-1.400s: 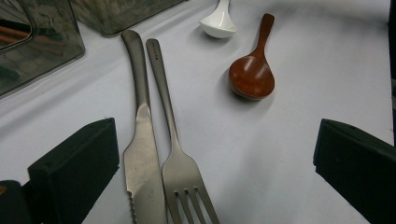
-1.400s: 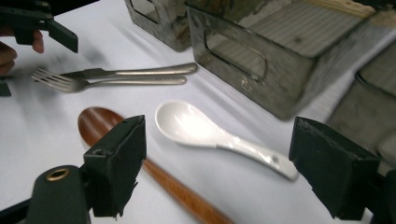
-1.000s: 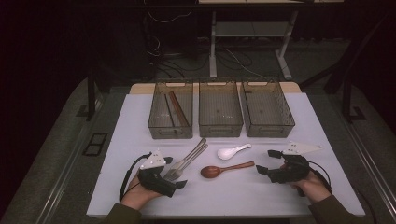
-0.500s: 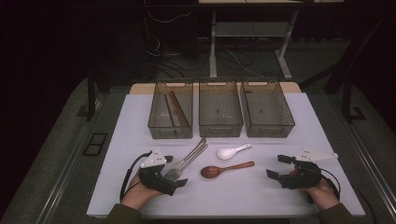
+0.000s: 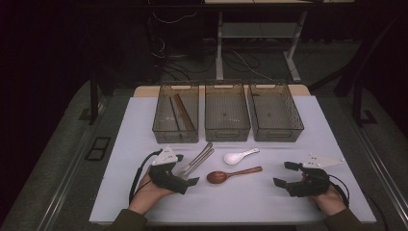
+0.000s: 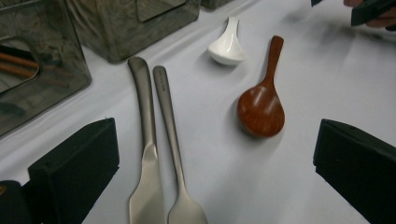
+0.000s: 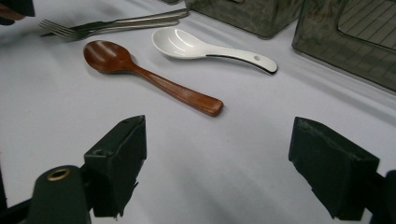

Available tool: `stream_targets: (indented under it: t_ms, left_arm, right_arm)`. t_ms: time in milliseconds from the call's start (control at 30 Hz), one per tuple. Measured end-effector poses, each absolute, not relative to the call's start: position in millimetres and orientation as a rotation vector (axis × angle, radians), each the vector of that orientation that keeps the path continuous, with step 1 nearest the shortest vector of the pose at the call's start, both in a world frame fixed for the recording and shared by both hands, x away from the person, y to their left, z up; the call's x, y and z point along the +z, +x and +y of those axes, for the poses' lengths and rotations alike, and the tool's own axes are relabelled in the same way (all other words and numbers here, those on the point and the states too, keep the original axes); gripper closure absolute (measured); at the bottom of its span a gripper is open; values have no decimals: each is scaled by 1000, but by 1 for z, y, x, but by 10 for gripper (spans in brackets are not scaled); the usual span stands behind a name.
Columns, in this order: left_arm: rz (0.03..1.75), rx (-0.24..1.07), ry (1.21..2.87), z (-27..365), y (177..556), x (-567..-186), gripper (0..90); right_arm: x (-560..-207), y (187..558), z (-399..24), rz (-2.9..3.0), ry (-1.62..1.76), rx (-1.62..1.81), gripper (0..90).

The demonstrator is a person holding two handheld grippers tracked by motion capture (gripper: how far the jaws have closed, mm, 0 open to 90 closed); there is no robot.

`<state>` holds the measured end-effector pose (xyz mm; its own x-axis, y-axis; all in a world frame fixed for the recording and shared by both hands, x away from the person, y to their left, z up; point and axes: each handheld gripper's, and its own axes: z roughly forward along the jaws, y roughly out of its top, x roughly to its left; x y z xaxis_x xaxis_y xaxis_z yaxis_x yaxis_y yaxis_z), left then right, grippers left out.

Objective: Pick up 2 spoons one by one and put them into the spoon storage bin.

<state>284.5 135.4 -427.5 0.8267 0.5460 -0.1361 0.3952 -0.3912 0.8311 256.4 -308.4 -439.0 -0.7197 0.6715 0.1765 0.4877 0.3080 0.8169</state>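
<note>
Steel fork point(image 5: 186, 167) and its steel partner point(image 6: 145, 140) lie side by side on the white table point(image 5: 240, 202), between my left gripper's point(image 5: 185, 174) spread jaws.

My right gripper point(image 5: 285, 174) hangs over bare table well to the right, its jaws wide apart and holding nothing. Between my two grippers lie a brown wooden spoon point(image 5: 233, 174) and, just behind it, a white ceramic soup spoon point(image 5: 239, 156). Behind them stand three clear plastic bins; the left bin point(image 5: 176, 114) holds brown sticks.

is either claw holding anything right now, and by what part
Nothing is held. The left claw stands open over the metal cutlery; the right claw is open above bare table.
</note>
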Motion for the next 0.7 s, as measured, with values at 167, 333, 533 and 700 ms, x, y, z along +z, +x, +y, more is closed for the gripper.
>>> stream_targets:
  t_ms: [167, 333, 533, 700]
  left_arm:
    - [675, 175, 2036, 122, 290, -425, 0]
    - [658, 159, 2042, 108, 298, -423, 0]
    - [631, 148, 2057, 88, 304, -422, 0]
    - [616, 133, 2064, 73, 311, -423, 0]
  right_arm:
    - [-439, 257, -309, 2372, 1080, 1371, 189]
    - [-438, 256, -309, 2378, 1077, 1375, 189]
    - [-438, 257, -309, 2368, 1095, 1381, 189]
    - [-438, 258, -309, 2363, 1096, 1382, 189]
